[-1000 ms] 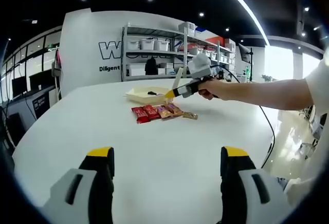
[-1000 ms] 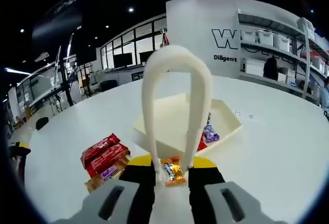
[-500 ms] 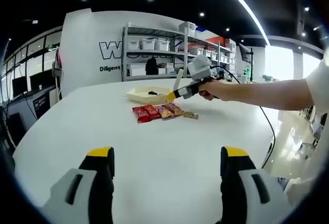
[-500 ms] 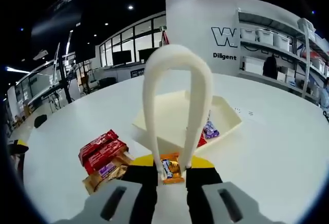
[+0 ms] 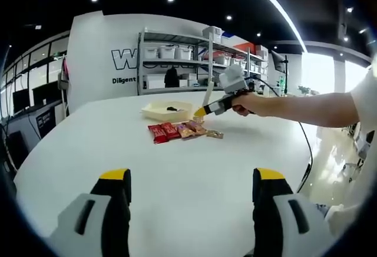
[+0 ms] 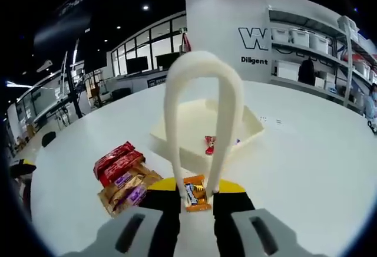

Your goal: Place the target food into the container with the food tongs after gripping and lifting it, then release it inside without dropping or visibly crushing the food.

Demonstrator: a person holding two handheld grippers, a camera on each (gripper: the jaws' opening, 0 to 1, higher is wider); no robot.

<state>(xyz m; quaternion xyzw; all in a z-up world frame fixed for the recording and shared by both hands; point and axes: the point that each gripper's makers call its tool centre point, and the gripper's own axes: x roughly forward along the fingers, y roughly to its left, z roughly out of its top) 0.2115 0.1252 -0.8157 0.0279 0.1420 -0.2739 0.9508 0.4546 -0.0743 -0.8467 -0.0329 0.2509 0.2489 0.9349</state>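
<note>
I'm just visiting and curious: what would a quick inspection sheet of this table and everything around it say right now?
Surface: white round table, bare around the items.
Job's things: white food tongs pinch an orange-wrapped candy at their tips; cream tray beyond holds a red-wrapped piece.
Clutter: row of red and brown snack packs beside the tray.
Grippers: right gripper clamps the tongs; left gripper open, holding nothing, low over the table.
Cables: a black cable trails from the right gripper off the table edge.
Surroundings: shelving with white bins, lettered wall, ceiling lights.
</note>
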